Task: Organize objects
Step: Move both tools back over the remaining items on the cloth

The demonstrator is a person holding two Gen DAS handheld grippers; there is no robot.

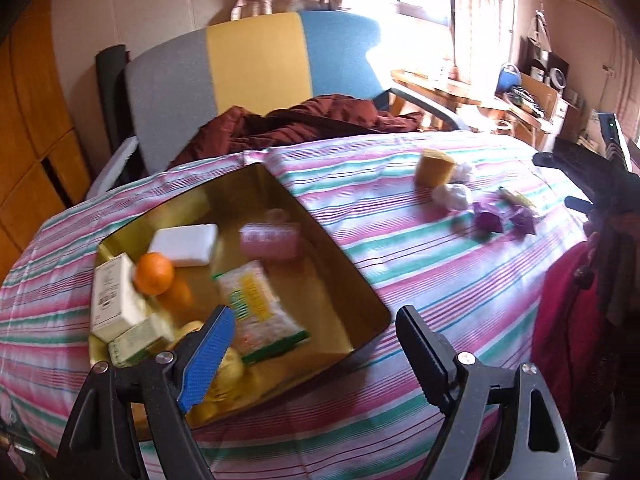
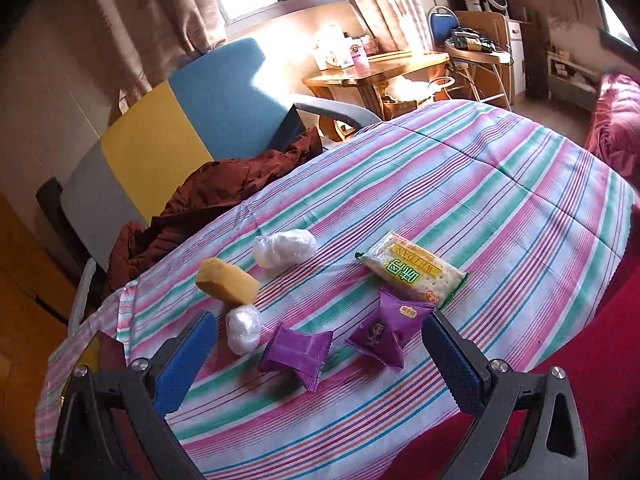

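Fingers (image 2: 192, 360) spread wide on both grippers, nothing pinched. Right gripper (image 2: 320, 364) hanging over purple packets (image 2: 296, 354), tin (image 1: 360, 280) off by the left gripper (image 1: 316, 360). Could easily snag the sheet (image 2: 480, 184) or nudge the neighbouring white wad (image 2: 243, 329).

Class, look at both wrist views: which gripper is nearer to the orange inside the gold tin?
Left. The left gripper hangs open over the gold tin holding the orange; the right gripper is over the purple packets, away from the tin.
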